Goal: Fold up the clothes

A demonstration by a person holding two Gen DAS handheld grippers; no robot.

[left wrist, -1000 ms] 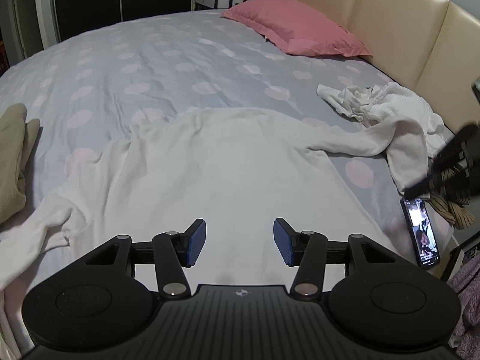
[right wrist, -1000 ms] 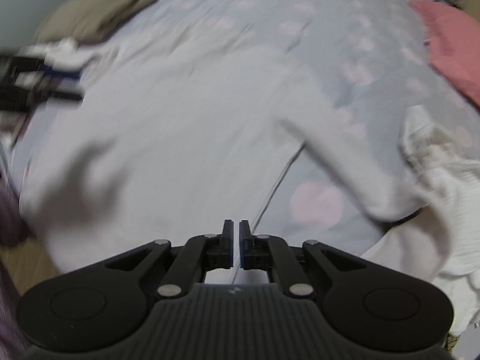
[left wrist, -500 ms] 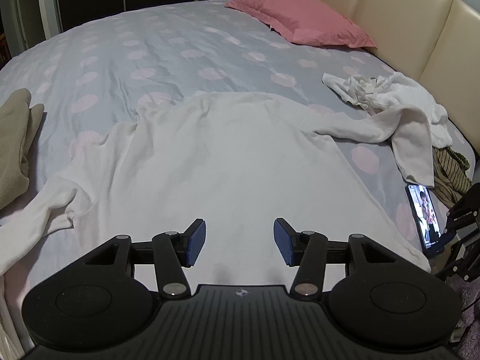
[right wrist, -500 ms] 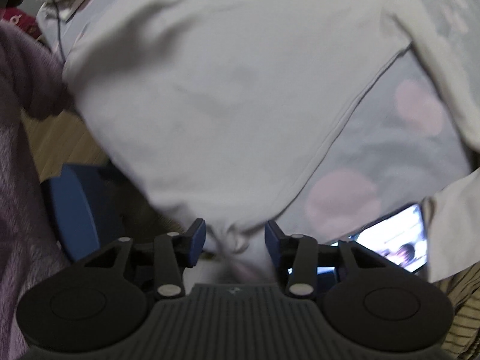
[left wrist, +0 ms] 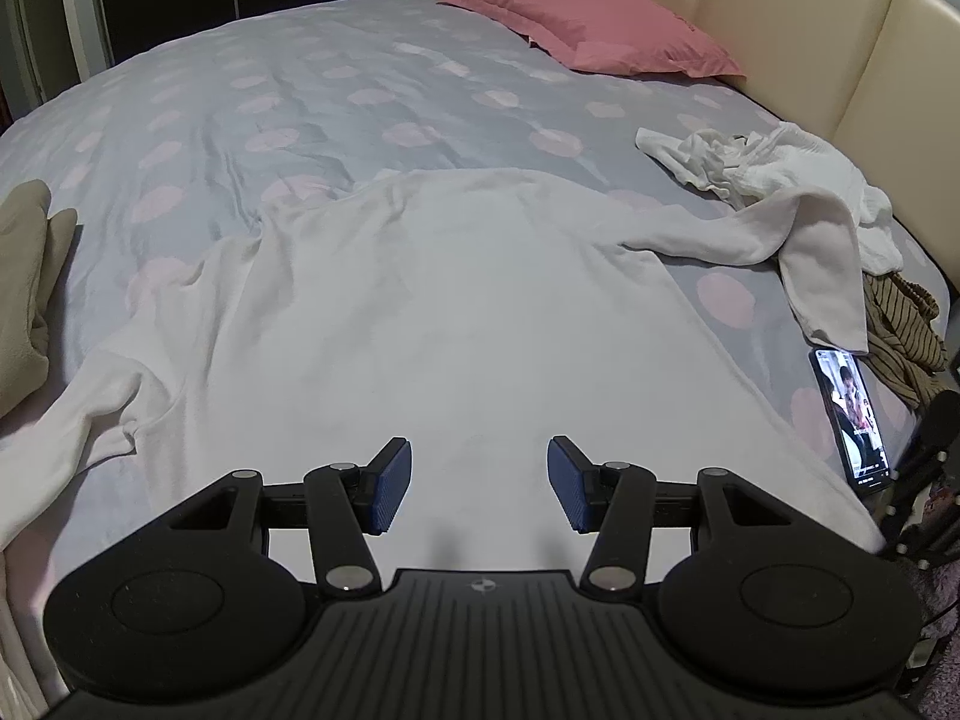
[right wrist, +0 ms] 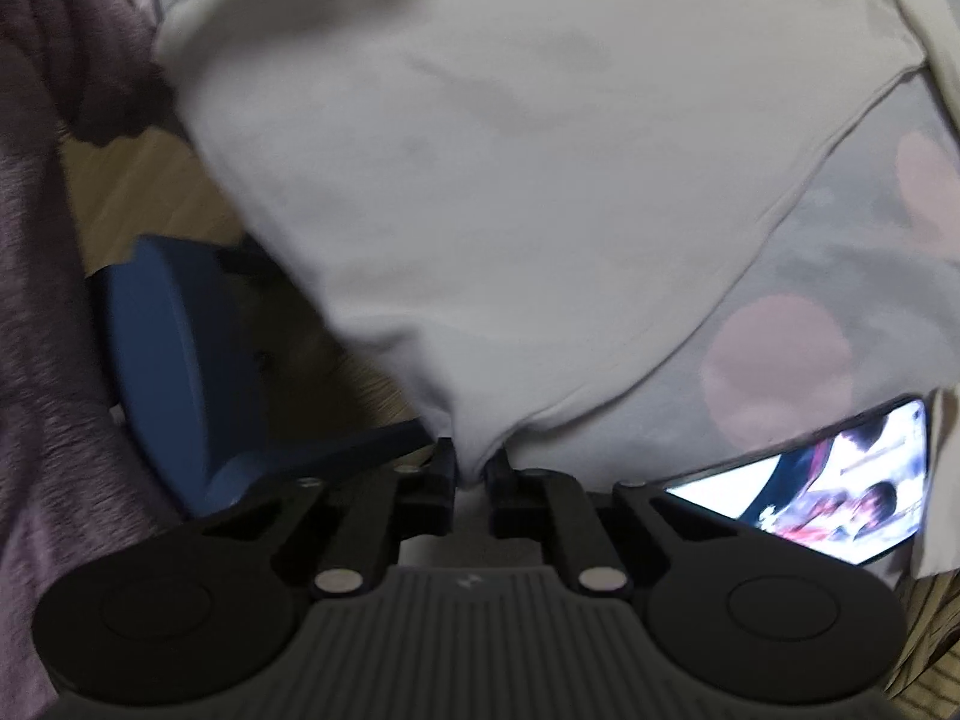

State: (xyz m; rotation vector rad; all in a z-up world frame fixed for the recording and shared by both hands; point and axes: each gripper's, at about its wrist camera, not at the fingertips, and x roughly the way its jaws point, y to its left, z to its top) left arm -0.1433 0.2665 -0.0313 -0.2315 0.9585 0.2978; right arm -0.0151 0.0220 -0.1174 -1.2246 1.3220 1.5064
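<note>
Where the bed (left wrist: 360, 90) carries a grey sheet dotted with pink, a folded beige cloth (left wrist: 24, 276) lies at far left. Centre: the white long-sleeved top (left wrist: 432, 312), soft and creased, spread flat, sleeves flung outward. Left tongs (left wrist: 479, 483) stand apart above its hem. Right: crumpled white laundry (left wrist: 774, 168), striped garment (left wrist: 900, 324), lit phone (left wrist: 852, 420). Right tongs (right wrist: 473, 471), having just closed, pinch the top's hem corner.

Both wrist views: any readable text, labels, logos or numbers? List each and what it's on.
No legible text in either view.
Phone screen: shows a video with small caption lines, too small and blurred to read.
Left gripper body: small round emblem, no letters.
Right gripper body: small mark, unreadable.
</note>
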